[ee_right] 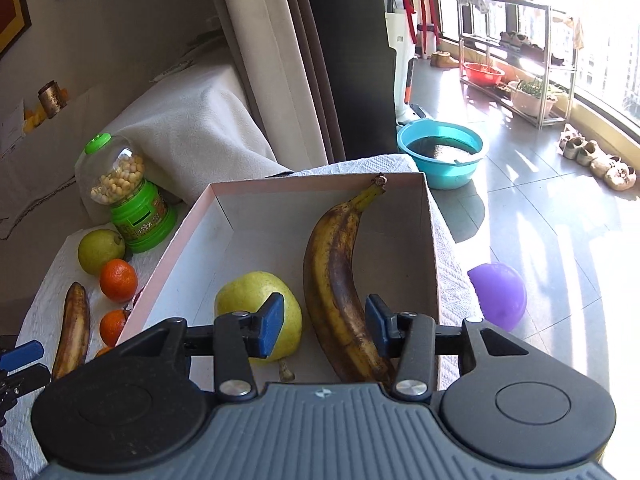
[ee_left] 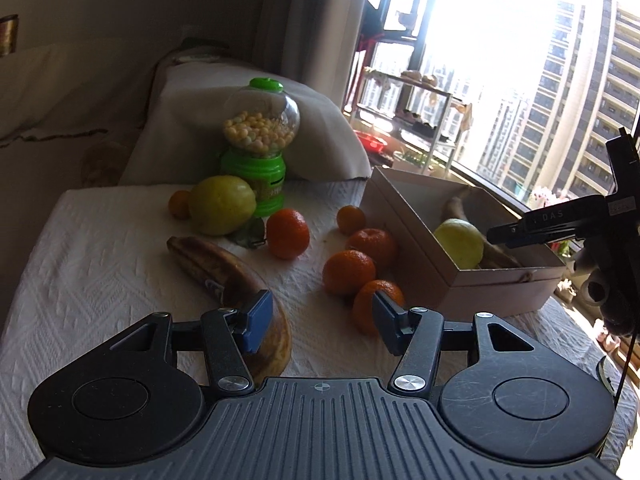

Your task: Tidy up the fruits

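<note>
The letters "DAS" stand on the right claw's point(ee_left: 494, 236) black finger.

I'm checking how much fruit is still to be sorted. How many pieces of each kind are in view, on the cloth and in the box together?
Oranges: 6, all on the cloth, e.g.
Bananas: 2, one on the cloth, one in the box
Yellow-green pears: 2, one on the cloth, one in the box
Total: 10

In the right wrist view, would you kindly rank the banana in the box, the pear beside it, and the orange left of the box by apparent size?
1. banana
2. pear
3. orange, though it lies farther from the camera, so its true size is less certain.
</note>
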Demonstrator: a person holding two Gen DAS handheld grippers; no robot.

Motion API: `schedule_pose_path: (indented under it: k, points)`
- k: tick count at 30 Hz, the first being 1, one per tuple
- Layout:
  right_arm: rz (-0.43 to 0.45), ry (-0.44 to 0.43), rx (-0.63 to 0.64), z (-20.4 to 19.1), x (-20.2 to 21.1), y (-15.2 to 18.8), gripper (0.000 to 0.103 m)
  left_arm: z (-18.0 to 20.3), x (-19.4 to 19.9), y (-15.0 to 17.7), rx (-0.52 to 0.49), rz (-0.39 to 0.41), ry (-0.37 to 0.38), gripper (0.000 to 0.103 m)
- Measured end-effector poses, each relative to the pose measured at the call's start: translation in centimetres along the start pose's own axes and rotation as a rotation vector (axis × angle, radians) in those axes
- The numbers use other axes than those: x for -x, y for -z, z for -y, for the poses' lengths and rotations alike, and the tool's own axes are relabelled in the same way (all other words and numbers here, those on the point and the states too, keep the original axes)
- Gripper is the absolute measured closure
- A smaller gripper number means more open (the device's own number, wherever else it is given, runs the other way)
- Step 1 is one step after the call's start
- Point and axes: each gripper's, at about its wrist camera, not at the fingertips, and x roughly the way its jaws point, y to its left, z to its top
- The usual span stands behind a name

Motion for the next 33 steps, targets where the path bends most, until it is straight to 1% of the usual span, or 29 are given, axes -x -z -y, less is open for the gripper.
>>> schedule_pose_path:
  k: [2,5,6,8,9,10,11,13,14,15,16,17,19,22,24,27,29,31,33]
  points:
    - [-0.007,0.014,-0.03,0.3,-0.9,-0.4,0.057,0.2,-0.2,0.1,0.003,-0.005,0.0,0.043]
    - [-0.014,-0.033,-0.106,0.9,-2.6,-2.7,0.056,0.6,-0.3,0.1,-0.005,-0.011,0.004,0.043]
    - [-0.025,-0.031,-0.135,1.0,-3.4,-3.7,0.053,0.7,-0.2,0.1,-0.011,-0.01,0.003,0.043]
    - [-0.032,0.016,-0.14,0.5,-5.0,-5.2,0.048,0.8,0.2,0.1,-0.018,0.001,0.001,0.043]
    - [-0.041,0.043,-0.116,-0.1,-5.6,-5.6,0.048,0.7,0.4,0.1,-0.017,0.006,0.001,0.043]
    - [-0.066,0.021,-0.102,-0.7,-6.2,-5.9,0.049,0.5,0.5,0.1,-0.013,0.01,0.001,0.043]
    - [-0.098,-0.029,-0.119,-1.0,-6.5,-6.0,0.041,0.3,0.5,0.1,-0.009,0.012,0.001,0.043]
    - [-0.105,-0.141,-0.143,-1.0,-6.4,-5.9,0.04,-0.1,0.6,0.0,0.0,0.018,0.004,0.043]
    - [-0.116,-0.22,-0.151,-0.9,-6.3,-5.7,0.041,-0.2,0.7,0.0,0.003,0.02,0.008,0.043]
    - [-0.123,-0.274,-0.159,-0.7,-6.1,-5.5,0.042,-0.3,0.7,0.1,0.005,0.021,0.011,0.043]
    - [-0.122,-0.293,-0.169,-0.5,-6.0,-5.3,0.044,-0.3,0.6,0.1,0.004,0.02,0.012,0.043]
    - [-0.116,-0.273,-0.175,-0.4,-5.7,-5.0,0.045,-0.2,0.7,0.1,0.002,0.02,0.011,0.043]
    - [-0.083,-0.181,-0.15,-0.5,-4.6,-4.5,0.044,-0.2,0.6,0.2,-0.002,0.018,-0.001,0.043]
    - [0.005,-0.057,-0.053,-1.1,-1.9,-3.6,0.044,-0.4,0.5,0.3,-0.001,0.012,-0.022,0.043]
    - [0.069,-0.005,0.012,-1.8,0.4,-2.5,0.044,-0.5,0.5,0.3,0.003,0.008,-0.033,0.043]
    - [0.148,0.041,0.1,-3.1,3.5,-0.1,0.041,-0.5,0.6,0.2,0.006,0.012,-0.044,0.043]
    - [0.182,0.049,0.133,-3.7,4.8,1.6,0.032,-0.2,0.8,0.1,-0.002,0.016,-0.042,0.043]
    - [0.189,0.032,0.154,-4.4,5.8,3.3,0.031,0.2,0.9,-0.1,-0.019,0.019,-0.037,0.043]
    - [0.182,0.002,0.15,-4.5,6.4,4.8,0.031,0.8,1.0,-0.2,-0.044,0.017,-0.022,0.043]
